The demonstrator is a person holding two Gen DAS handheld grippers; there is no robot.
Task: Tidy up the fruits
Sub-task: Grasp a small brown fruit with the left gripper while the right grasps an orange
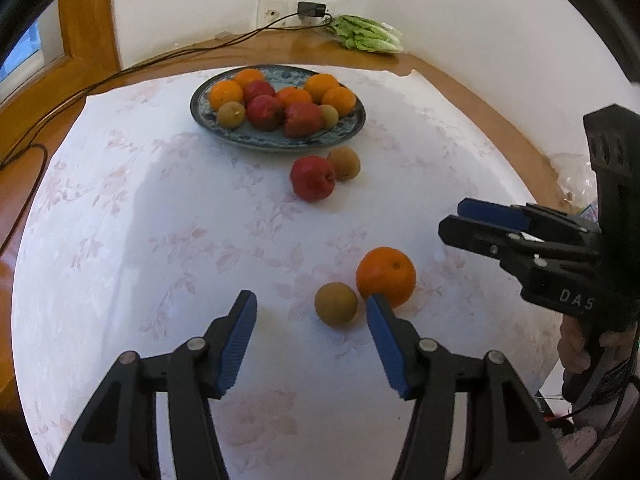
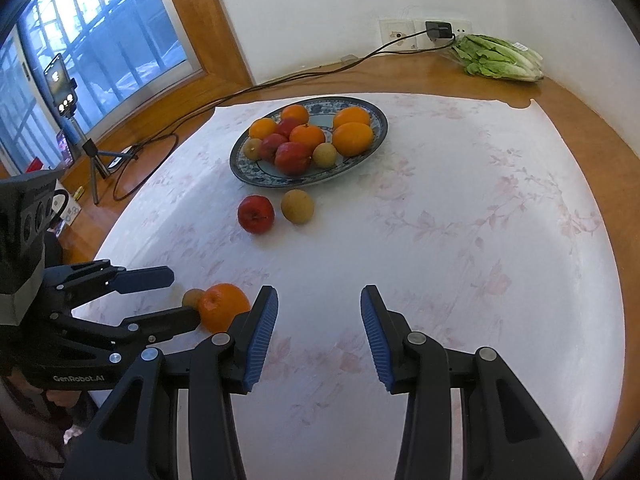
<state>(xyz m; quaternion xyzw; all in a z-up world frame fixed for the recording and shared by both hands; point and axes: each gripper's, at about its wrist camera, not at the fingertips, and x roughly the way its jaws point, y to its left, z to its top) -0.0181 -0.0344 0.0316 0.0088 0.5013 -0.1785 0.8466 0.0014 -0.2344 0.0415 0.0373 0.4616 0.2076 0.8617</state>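
Left wrist view: we see the left hand-held gripper [image 1: 311,304] empty, jaws apart, beside the orange [image 1: 386,277], stem dimple up; right hand-held gripper [image 2: 319,298] empty, jaws narrowly apart. Only the right view shows the tripod [image 2: 93,152].

I am reading "GenRobot.AI" on my left gripper [image 2: 176,296] body, and "DAS" on my right gripper [image 1: 450,222] body.

Cloth ahead of right gripper [image 2: 319,322] lay bare thru to red apple [image 2: 256,214] & brown fruit [image 2: 297,207] w/ plate [image 2: 376,136] behind. Orange [image 2: 222,306] & left gripper [image 2: 184,296] blocked its left; right side free.
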